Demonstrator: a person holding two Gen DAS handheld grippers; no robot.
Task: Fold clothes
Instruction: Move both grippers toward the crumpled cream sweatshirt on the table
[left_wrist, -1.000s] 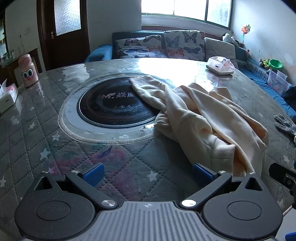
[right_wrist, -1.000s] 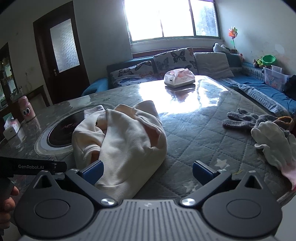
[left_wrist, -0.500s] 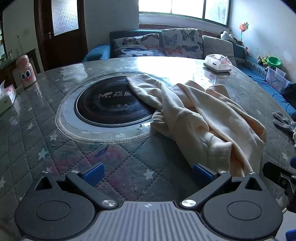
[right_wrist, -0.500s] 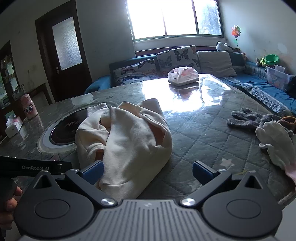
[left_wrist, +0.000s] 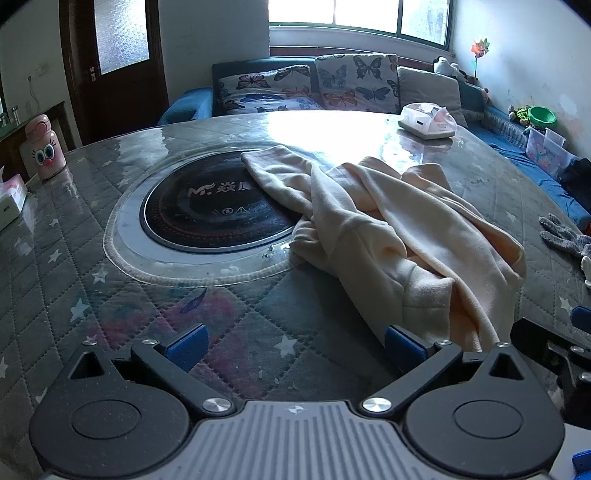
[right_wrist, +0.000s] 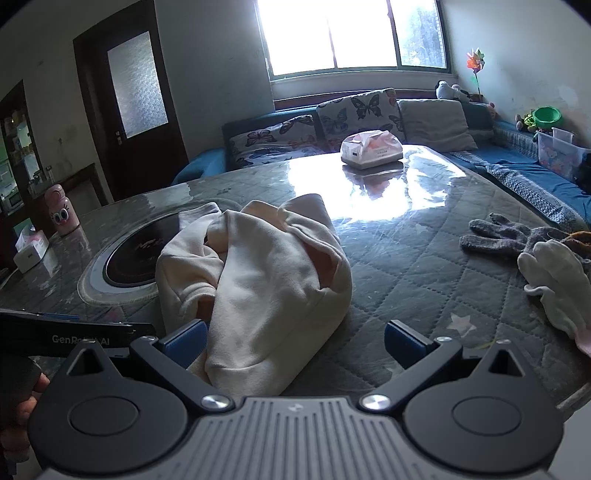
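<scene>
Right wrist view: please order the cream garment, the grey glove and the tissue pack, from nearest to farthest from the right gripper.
1. cream garment: crumpled, its near end between the open fingers of the right gripper.
2. grey glove: right side of the table.
3. tissue pack: far table edge, near the sofa.

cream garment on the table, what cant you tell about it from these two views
- What kind of cream garment it is: bunched in both views, its own folds hide the shape.
- Its near hem: the right wrist view cuts it off behind the right claw.
- Full print on the black disc: the left wrist view shows a sleeve-like part draped over it.
- Gloves: cut by the frame edge in both views.
</scene>
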